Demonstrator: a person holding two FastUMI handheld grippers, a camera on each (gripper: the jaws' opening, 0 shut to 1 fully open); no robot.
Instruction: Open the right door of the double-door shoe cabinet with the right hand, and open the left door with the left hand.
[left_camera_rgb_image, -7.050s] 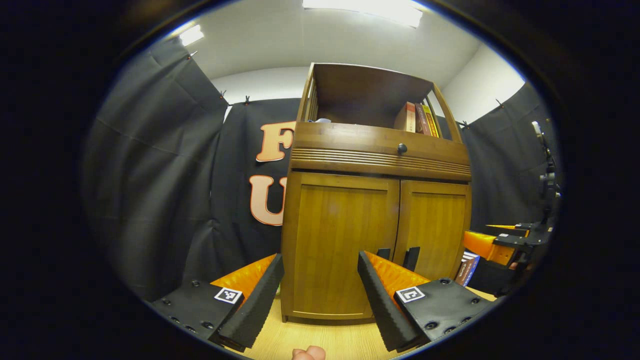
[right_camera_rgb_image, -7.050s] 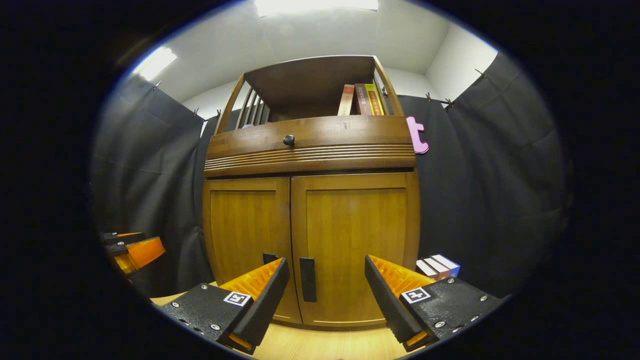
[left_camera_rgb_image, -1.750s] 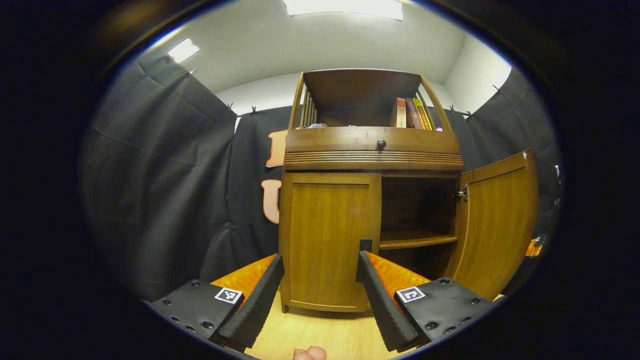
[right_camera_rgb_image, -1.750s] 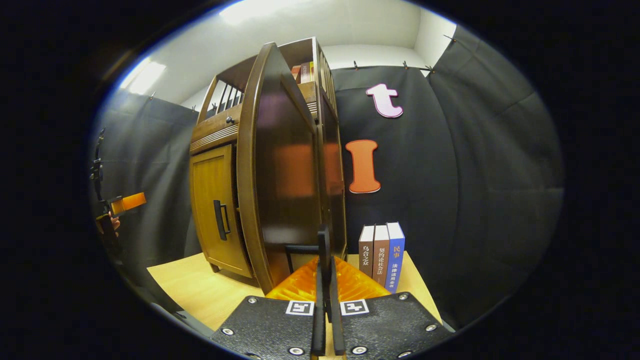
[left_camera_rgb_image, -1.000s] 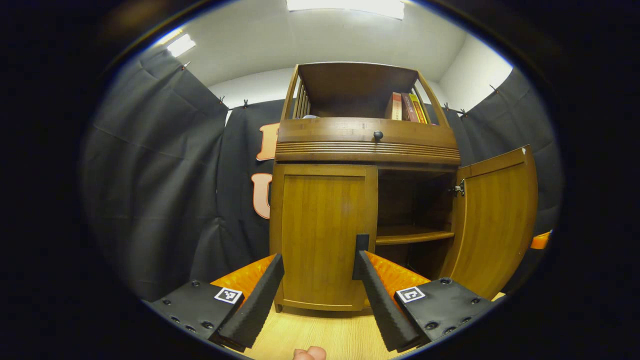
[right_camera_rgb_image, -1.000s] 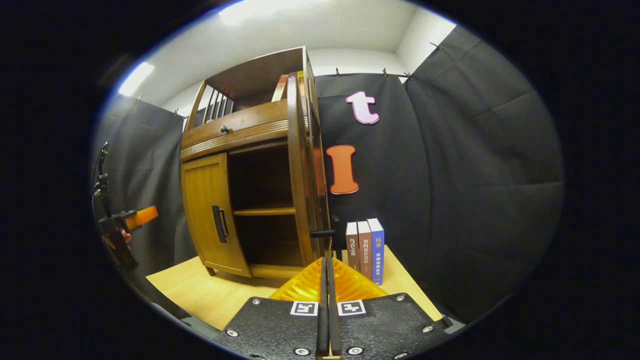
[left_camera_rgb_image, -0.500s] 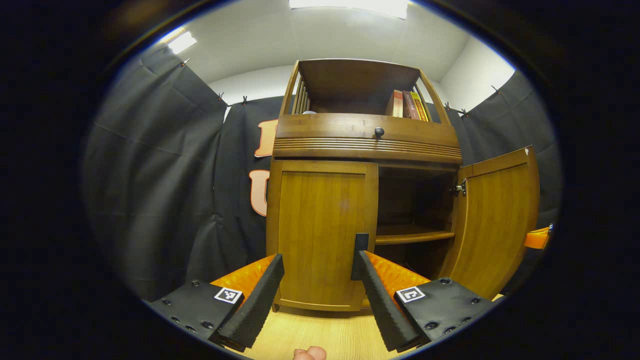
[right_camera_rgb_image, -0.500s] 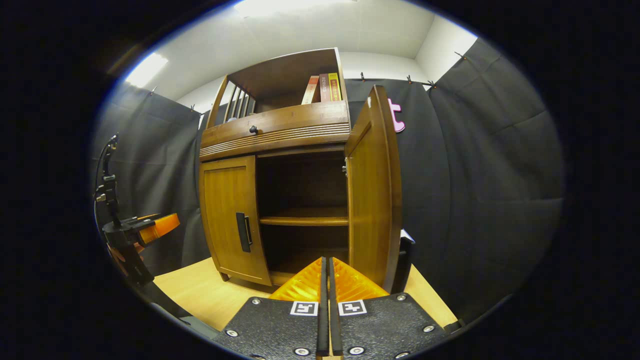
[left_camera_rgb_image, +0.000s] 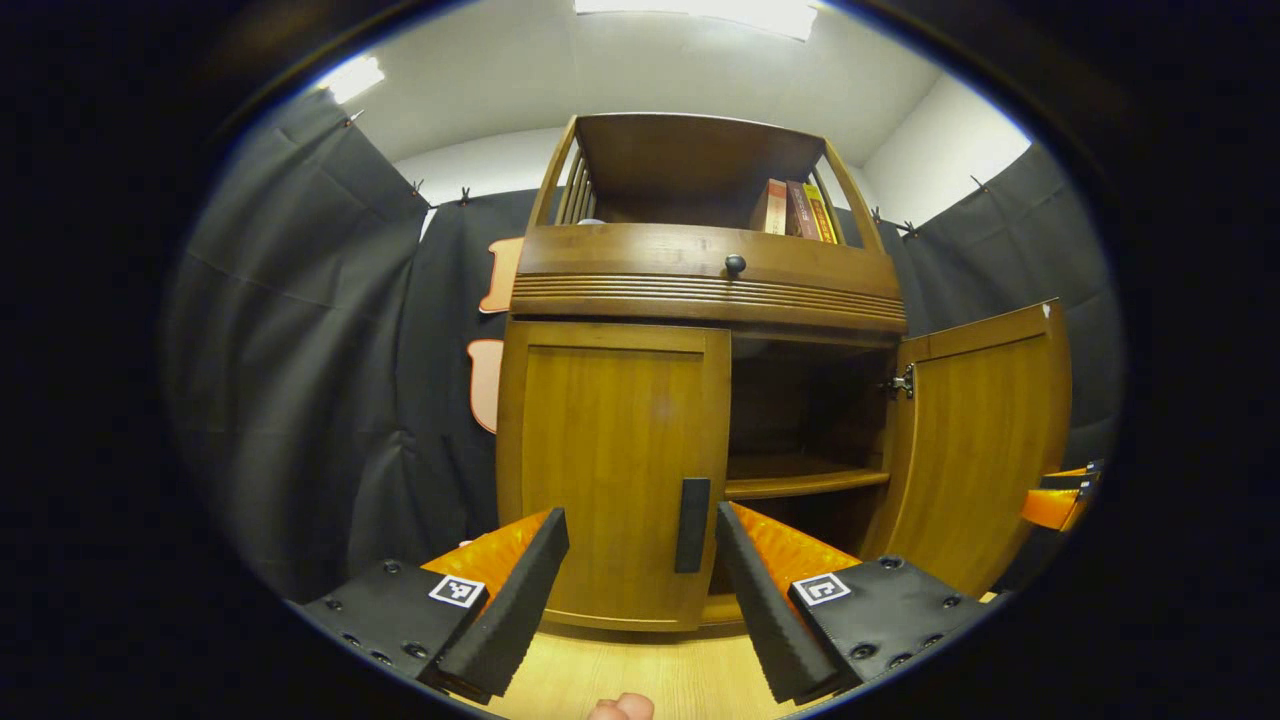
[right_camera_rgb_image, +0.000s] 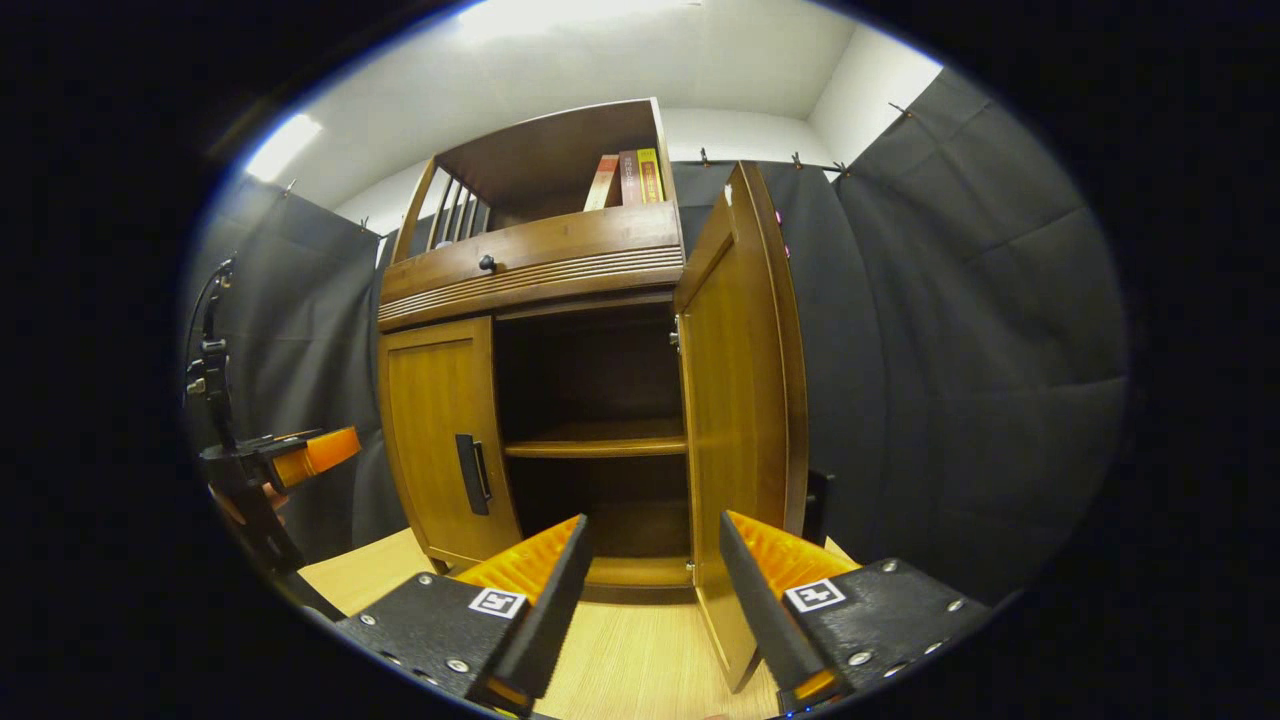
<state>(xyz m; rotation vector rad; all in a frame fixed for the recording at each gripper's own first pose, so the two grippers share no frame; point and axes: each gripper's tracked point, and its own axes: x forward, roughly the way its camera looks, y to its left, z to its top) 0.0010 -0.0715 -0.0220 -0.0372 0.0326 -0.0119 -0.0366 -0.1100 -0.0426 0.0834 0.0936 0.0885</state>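
The wooden shoe cabinet (left_camera_rgb_image: 700, 285) stands straight ahead in the left gripper view. Its left door (left_camera_rgb_image: 600, 440) is closed, with a dark vertical handle (left_camera_rgb_image: 692, 525) at its right edge. My left gripper (left_camera_rgb_image: 640, 516) is open, and that handle shows between its fingers, nearer the right one and a little beyond the tips. The right door (left_camera_rgb_image: 985, 440) stands swung wide open. In the right gripper view my right gripper (right_camera_rgb_image: 654, 522) is open and holds nothing, just in front of the open right door (right_camera_rgb_image: 740, 400). The left door's handle (right_camera_rgb_image: 470, 475) appears there too.
Inside the open half are a shelf (left_camera_rgb_image: 800, 480) and a dark interior. A drawer knob (left_camera_rgb_image: 735, 265) and some books (left_camera_rgb_image: 795, 210) sit higher up. The cabinet rests on a light wooden table (left_camera_rgb_image: 640, 670). The left gripper (right_camera_rgb_image: 300, 455) appears at the left edge of the right gripper view.
The right gripper, shut half a second ago, has opened. The left gripper has shifted so the left door's handle now shows between its fingers. The right door stays open.
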